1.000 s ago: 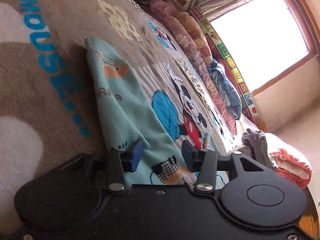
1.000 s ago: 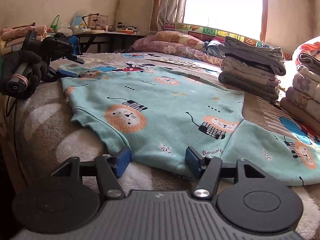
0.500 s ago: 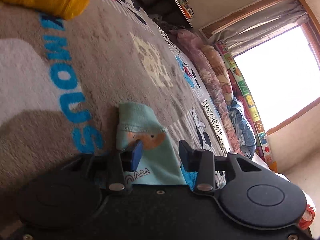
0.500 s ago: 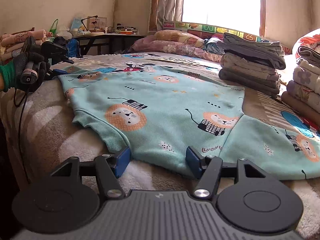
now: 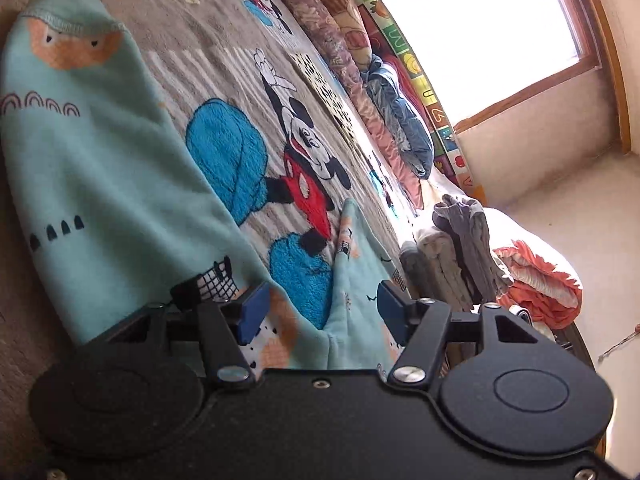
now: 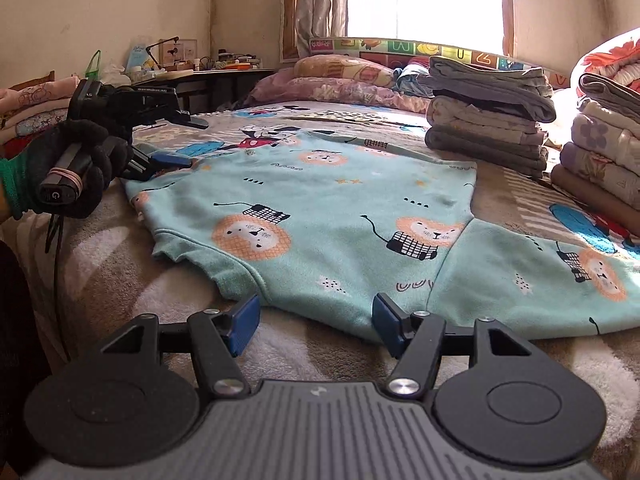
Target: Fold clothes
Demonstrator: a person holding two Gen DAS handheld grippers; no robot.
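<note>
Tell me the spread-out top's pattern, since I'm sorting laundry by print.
The top is mint green with orange lion faces, clearest in the right wrist view.

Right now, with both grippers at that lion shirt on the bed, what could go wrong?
1. The right gripper is open at the lion shirt's hem; it could pinch the fuzzy blanket too.
2. The left gripper is open over a bunched fold and may grab uneven layers.
3. Swinging the sleeve could topple the folded stacks.

"U", "2" on alphabet mat (image 6: 440, 50)
</note>
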